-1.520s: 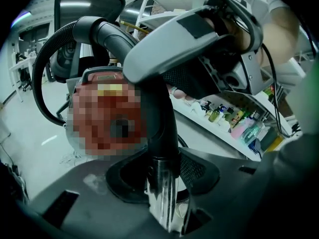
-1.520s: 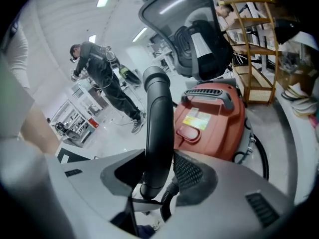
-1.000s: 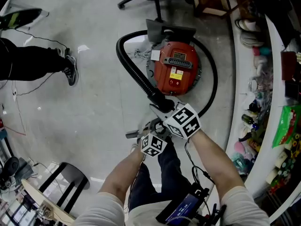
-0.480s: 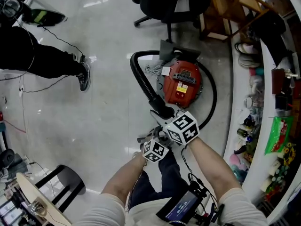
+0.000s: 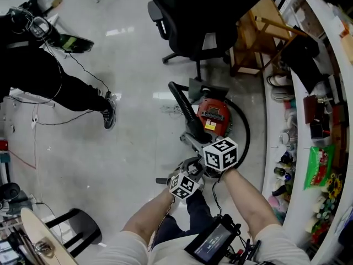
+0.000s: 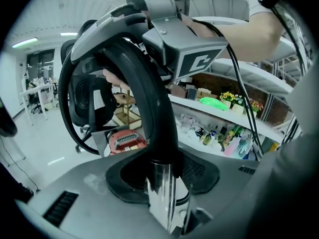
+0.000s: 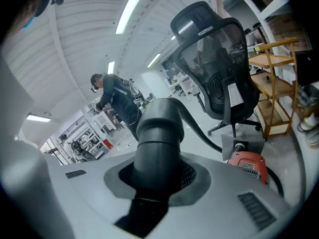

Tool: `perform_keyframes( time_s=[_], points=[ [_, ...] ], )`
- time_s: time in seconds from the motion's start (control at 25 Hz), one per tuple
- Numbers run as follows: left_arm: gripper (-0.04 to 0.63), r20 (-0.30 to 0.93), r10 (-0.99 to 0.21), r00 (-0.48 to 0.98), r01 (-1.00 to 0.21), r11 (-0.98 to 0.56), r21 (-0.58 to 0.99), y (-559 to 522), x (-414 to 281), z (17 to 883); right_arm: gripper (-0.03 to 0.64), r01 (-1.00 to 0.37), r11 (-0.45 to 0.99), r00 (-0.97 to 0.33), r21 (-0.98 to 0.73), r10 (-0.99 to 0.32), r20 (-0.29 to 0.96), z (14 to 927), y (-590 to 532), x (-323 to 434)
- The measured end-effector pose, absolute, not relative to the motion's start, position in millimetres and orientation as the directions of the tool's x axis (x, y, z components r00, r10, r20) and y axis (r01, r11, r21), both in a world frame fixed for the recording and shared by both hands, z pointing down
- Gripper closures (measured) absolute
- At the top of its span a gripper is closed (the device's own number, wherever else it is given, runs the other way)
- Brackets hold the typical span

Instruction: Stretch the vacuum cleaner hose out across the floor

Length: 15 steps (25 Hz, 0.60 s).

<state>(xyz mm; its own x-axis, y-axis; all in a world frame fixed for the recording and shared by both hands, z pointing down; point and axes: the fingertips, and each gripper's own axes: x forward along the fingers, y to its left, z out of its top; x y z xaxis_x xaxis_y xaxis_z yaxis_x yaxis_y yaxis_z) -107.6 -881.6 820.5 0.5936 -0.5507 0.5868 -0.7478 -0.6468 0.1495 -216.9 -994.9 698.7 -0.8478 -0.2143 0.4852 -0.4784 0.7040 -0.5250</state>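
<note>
I am clamping my right gripper (image 5: pixel 192 142) round the hose (image 5: pixel 183 108) at frame centre. My left gripper (image 5: pixel 185 173), just below, is probably pinching its chrome tube (image 6: pixel 160 183). The hose is running up-left from my jaws, curling back to the vacuum cleaner (image 5: pixel 214 115).

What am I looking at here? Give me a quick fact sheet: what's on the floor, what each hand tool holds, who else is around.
Vacuum cleaner: the vacuum cleaner is red and sits on the floor by the office chair
Hose: the black hose is curved and lifted toward the grippers, not yet stretched out
Left gripper: the left gripper is shut on the wand's metal tube
Right gripper: the right gripper is shut on the hose's black cuff
Bystander: a person in dark clothes, at the left
</note>
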Motion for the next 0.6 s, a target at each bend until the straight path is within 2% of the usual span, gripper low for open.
perform_keyframes(
  time_s=[0.28,0.6],
  points=[
    [0.437,0.564,-0.602,0.565,-0.761,-0.645,0.074,-912.9,-111.1,761.0,0.511,-0.516,0.668,-0.846,-0.536,-0.298,0.442,636.0,-1029.1,-202.1],
    [0.437,0.521,-0.617,0.590,-0.726,-0.688,0.008,-928.0,-83.5,691.7,0.511,-0.573,0.629,-0.818,-0.525,-0.404,0.409,561.6,-1046.1,-158.3]
  ],
)
